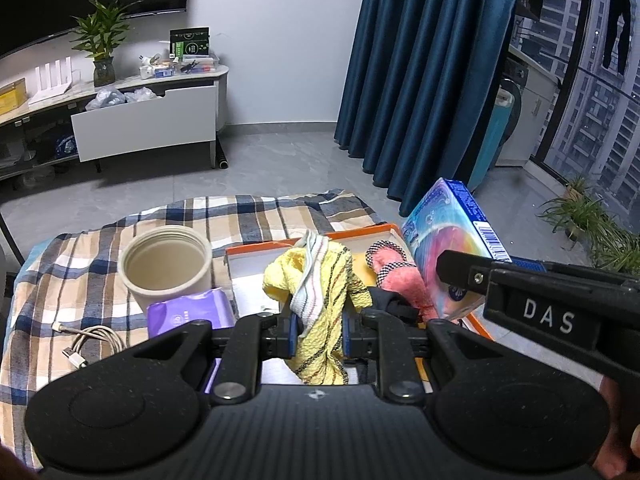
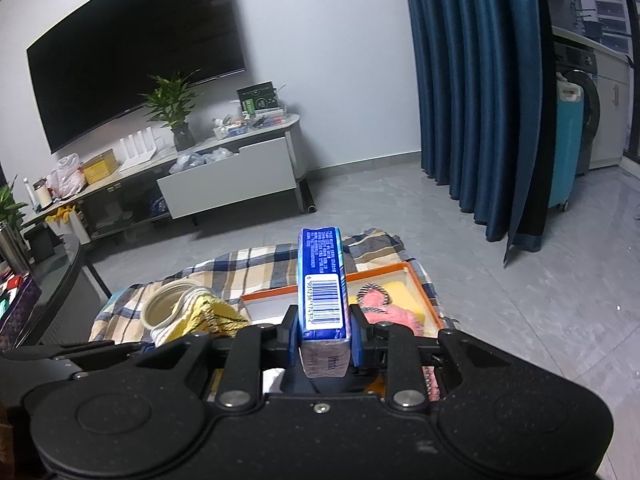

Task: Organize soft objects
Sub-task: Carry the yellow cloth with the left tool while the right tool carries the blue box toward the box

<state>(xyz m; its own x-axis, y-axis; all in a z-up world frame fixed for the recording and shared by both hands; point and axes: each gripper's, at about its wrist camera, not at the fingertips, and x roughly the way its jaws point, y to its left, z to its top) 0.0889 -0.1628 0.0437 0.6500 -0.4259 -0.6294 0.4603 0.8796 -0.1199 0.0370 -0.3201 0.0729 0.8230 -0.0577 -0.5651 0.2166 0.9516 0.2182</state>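
Observation:
My left gripper (image 1: pixel 319 330) is shut on a yellow striped cloth (image 1: pixel 320 280) with a white striped sock (image 1: pixel 310 280) draped over it, held above the orange-rimmed tray (image 1: pixel 256 250). My right gripper (image 2: pixel 325 334) is shut on a blue tissue pack (image 2: pixel 322 280), held upright over the tray (image 2: pixel 420 280); the pack also shows in the left wrist view (image 1: pixel 444 240). A pink fuzzy slipper (image 1: pixel 400 276) and a dark cloth (image 1: pixel 390 300) lie in the tray. The yellow cloth shows at the left of the right wrist view (image 2: pixel 208 314).
A cream cylindrical container (image 1: pixel 166 264), a purple wipes pack (image 1: pixel 188 312) and a white cable (image 1: pixel 90 346) lie on the plaid cloth (image 1: pixel 260 216). A TV stand with an open drawer (image 1: pixel 144 122) and blue curtains (image 1: pixel 420 80) stand beyond.

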